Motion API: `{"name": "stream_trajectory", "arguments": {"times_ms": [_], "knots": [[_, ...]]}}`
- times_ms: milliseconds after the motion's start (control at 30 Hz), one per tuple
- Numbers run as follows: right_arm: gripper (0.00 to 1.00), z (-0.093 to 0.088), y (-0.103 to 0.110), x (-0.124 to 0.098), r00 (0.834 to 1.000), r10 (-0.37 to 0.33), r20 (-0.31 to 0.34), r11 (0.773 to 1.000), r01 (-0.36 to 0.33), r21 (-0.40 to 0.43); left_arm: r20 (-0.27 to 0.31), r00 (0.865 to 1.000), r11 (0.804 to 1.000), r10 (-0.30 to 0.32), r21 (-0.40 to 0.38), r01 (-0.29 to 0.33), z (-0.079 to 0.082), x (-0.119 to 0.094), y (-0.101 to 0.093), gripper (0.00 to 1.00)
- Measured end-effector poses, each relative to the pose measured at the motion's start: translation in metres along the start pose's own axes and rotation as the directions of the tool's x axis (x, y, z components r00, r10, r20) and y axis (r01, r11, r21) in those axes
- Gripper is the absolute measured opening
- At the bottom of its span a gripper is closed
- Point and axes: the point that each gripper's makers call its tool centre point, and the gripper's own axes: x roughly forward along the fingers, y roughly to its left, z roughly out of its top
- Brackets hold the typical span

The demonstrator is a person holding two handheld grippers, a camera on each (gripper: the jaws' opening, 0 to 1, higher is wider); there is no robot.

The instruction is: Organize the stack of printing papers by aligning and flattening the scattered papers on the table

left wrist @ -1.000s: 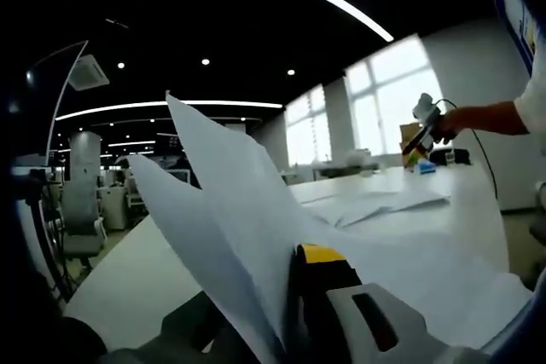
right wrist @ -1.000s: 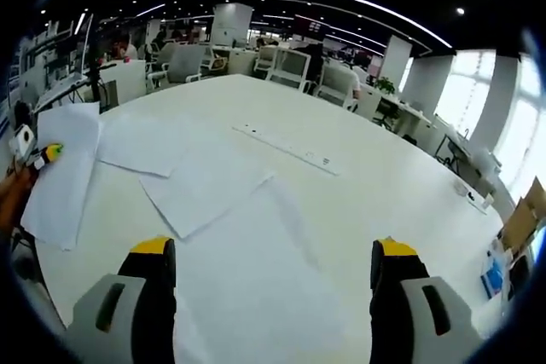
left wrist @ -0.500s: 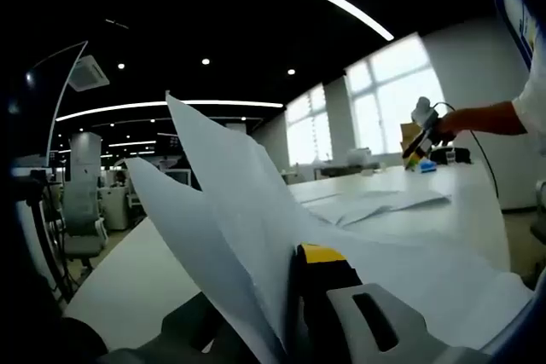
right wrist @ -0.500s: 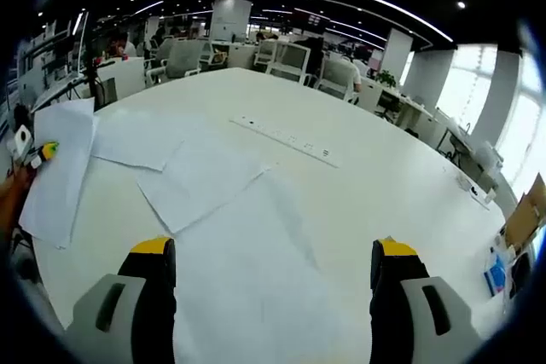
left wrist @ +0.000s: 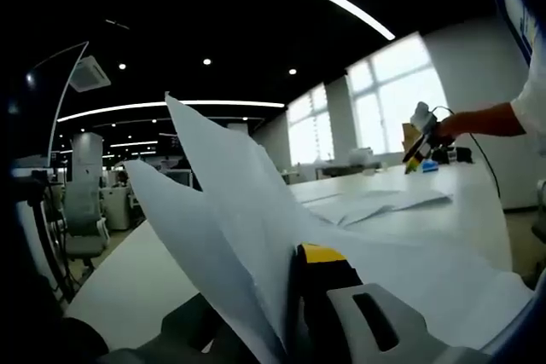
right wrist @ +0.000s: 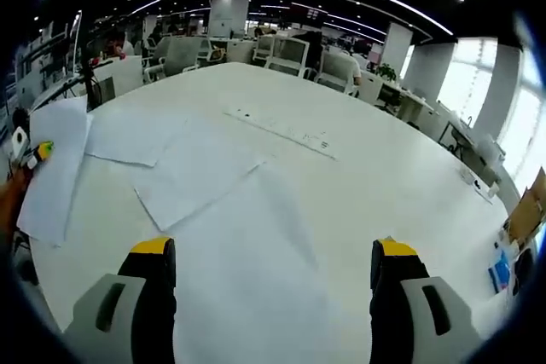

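Left gripper view first: the left tool (left wrist: 286,296) is clamped on a couple of white sheets (left wrist: 230,210), thin and matte, that stand up steeply in front of the camera with sharp corners fanning apart at the top. One yellow-tipped grey jaw shows to the right of the paper; the other is hidden behind it. Beyond, the white bench (left wrist: 478,202) runs flat toward bright windows (left wrist: 375,100), with more loose papers (left wrist: 375,204) lying low on it. Far out at the right a person's arm reaches in, holding the right tool (left wrist: 420,144) above the bench; it is too small here to tell how its jaws stand.

Right gripper view gives the look down onto the bench (right wrist: 384,185), smooth, pale and rounded at its far edge. The right tool (right wrist: 271,253) has its jaws spread wide, gripping nothing, both yellow tips poised over a large sheet (right wrist: 247,270) lying flat between them. Ahead of that, overlapping sheets (right wrist: 183,168) lie skewed at different angles, edges not lined up. At the far left edge the left tool (right wrist: 30,151) appears with its yellow tip against the lifted paper (right wrist: 51,168), a hand just below it. A narrow strip (right wrist: 277,130) is set into the bench top, and office chairs (right wrist: 286,61) line the far side.
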Motion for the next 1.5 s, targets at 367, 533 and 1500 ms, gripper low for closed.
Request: {"name": "stream_trajectory", "arguments": {"times_ms": [367, 533, 1500], "knots": [[0.9, -0.008, -0.006, 0.004, 1.0, -0.015, -0.009, 0.999, 0.016, 0.042, 0.004, 1.0, 1.0, 0.003, -0.002, -0.003, 0.001, -0.001, 0.001, 0.09], [0.9, -0.013, -0.011, 0.007, 1.0, -0.017, -0.025, 0.998, 0.019, 0.053, 0.006, 1.0, 1.0, 0.005, -0.003, -0.005, 0.001, -0.002, 0.006, 0.09], [0.9, -0.04, -0.022, 0.027, 0.995, -0.017, -0.099, 0.996, 0.026, 0.09, 0.006, 1.0, 1.0, 0.009, 0.001, -0.009, -0.002, -0.002, 0.016, 0.09]]}}
